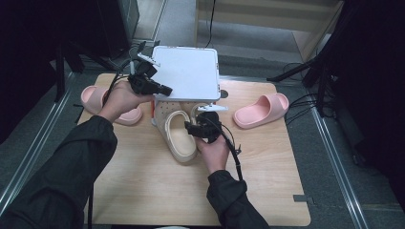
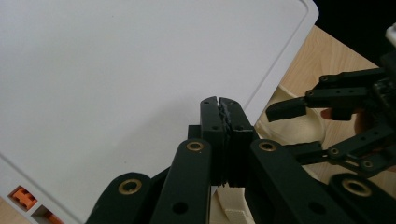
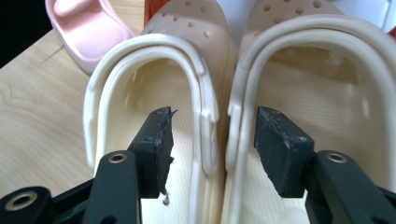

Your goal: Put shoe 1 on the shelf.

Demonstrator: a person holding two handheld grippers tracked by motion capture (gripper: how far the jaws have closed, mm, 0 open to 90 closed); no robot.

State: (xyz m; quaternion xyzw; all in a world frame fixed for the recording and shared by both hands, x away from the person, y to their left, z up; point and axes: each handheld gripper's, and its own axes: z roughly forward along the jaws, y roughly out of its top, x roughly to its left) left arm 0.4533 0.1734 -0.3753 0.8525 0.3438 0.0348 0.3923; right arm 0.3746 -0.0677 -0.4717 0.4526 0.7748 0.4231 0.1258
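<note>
From the high view, a pair of cream clogs (image 1: 180, 136) lies mid-table with its toes tucked under a white box (image 1: 188, 71), and a pink slide sits at each side: one on the left (image 1: 102, 102) behind the person's forearm, one on the right (image 1: 262, 109). The left gripper (image 1: 162, 89) is at the box's near-left edge; the right gripper (image 1: 195, 128) is down over the heels of the clogs. The job in hand looks like getting the clogs under or out from under the box while the box's edge is held. In the left gripper view, the left gripper (image 2: 223, 112) has its jaws pressed together, with the white box (image 2: 140, 84) spread behind them; a cream strip (image 2: 229, 205) shows just beneath, but whether the jaws pinch it, the box's rim, or nothing, I cannot tell. The right gripper (image 2: 299, 108) appears farther off, above a clog (image 2: 299, 128). In the right gripper view, the right gripper (image 3: 212, 135) is released, its jaws spread so that one stands inside the left clog (image 3: 154, 93) and the other inside the right clog (image 3: 317, 84), with the two touching inner walls between them. The likely next move is to close on those two walls together and shift the pair as one, which calls for a squeeze firm enough that neither soft wall slips out.
</note>
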